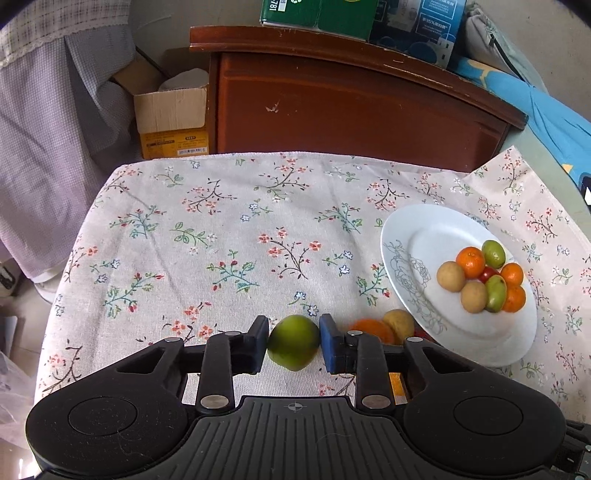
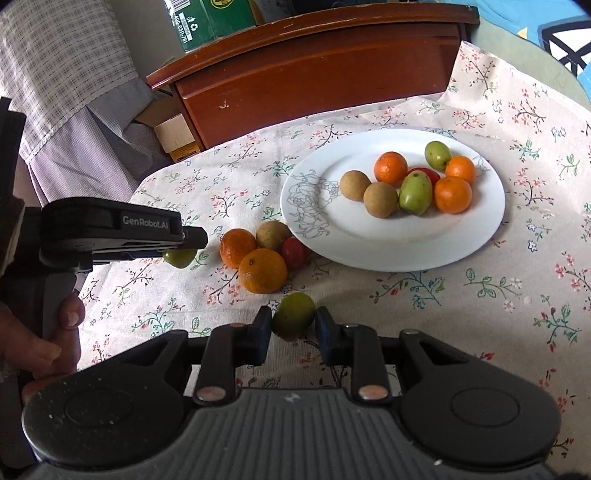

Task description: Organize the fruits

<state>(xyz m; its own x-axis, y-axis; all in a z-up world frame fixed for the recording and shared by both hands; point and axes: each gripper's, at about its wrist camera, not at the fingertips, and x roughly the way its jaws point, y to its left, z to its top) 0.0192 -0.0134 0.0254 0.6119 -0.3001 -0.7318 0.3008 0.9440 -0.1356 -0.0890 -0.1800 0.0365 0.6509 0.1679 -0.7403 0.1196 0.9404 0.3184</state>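
The left gripper [image 1: 294,345] is clenched on a green fruit [image 1: 293,347] — both pads press its sides, low over the floral tablecloth [image 1: 221,229]. From the right wrist view the same gripper [image 2: 192,245] comes in from nine o'clock, held by a hand [image 2: 44,343] at the lower left, with the green fruit [image 2: 180,257] showing under its fingers.

The right gripper [image 2: 293,326] likewise grasps a second green fruit [image 2: 294,319] between its pads, at six o'clock of the loose pile.

That pile lies on the cloth just at the white plate's [image 2: 369,251] eight o'clock edge: two small oranges [image 2: 263,270], one brown round fruit [image 2: 272,235] and a red fruit [image 2: 294,253], all touching or nearly so. The red one sits against the plate's rim.

On the plate, grouped toward its two o'clock side in the right wrist view, are three oranges [image 2: 390,168], two brown round fruits [image 2: 380,199], two green fruits [image 2: 415,193] and a red one [image 2: 424,172] partly hidden in the middle of the cluster.

Beyond the table, at twelve o'clock, stands a dark wooden cabinet [image 1: 351,110] with boxes [image 1: 321,13] on top; an open cardboard box [image 1: 171,118] sits at its left — toward ten o'clock.
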